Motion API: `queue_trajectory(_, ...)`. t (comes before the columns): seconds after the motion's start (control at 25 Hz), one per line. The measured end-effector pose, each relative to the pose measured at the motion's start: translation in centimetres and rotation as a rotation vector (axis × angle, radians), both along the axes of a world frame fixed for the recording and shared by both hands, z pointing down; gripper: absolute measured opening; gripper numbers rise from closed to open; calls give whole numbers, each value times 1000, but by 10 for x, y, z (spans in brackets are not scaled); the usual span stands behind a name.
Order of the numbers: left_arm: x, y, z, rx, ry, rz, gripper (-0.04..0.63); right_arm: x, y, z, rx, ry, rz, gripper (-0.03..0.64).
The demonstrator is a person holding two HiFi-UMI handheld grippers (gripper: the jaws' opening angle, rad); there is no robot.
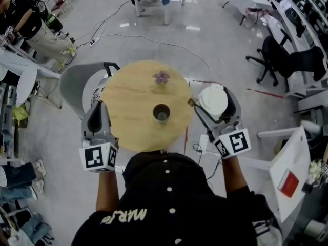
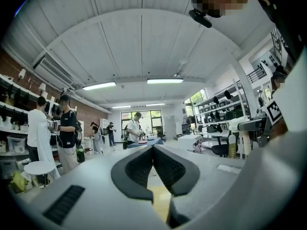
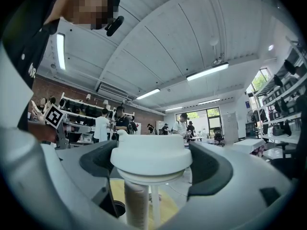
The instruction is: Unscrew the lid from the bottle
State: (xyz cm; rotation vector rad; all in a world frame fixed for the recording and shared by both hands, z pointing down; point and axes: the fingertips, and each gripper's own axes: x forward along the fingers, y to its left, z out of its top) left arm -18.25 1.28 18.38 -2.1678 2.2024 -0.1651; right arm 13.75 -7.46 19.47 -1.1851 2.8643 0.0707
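Note:
The bottle [image 1: 161, 113] stands upright and uncapped in the middle of the round wooden table [image 1: 130, 94], its dark mouth showing. Its white lid [image 1: 212, 99] is off the bottle, just beyond the table's right edge, with my right gripper [image 1: 215, 106] shut on it. In the right gripper view the lid [image 3: 151, 159] fills the gap between the jaws and a straw [image 3: 136, 202] hangs under it. My left gripper [image 1: 98, 107] is at the table's left edge, shut and empty. In the left gripper view its gripper [image 2: 153, 150] shows pads pressed together with nothing between them.
A small purple object [image 1: 161, 77] lies on the far part of the table. A grey chair [image 1: 77, 83] stands close at the left, and a black office chair [image 1: 287, 60] at the right. Cables cross the floor [image 1: 128, 35]. People stand at the far left.

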Motion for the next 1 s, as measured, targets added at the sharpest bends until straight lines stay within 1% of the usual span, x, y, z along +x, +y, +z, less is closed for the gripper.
queue_trajectory(0.2,2,-3,-2,11,15,3,5,-5,-1,-3,7,-10,-7,468)
queue_trajectory(0.36,4,-3,3,5,0,16,5,-7,-1,-4,12,-8,-9,468)
queue_trajectory(0.48,4,-5,1,25,27,14,5,-10,-2,-2,12,-7,-9,468)
queue_trajectory(0.84,5,-3,-1,8,41,5,5,-13,-2,-4,15,4,-18,468)
queue_trajectory(1.0,2,-2,-1,17,18,19,5,-18,-2,-4,11,-2,-22,468)
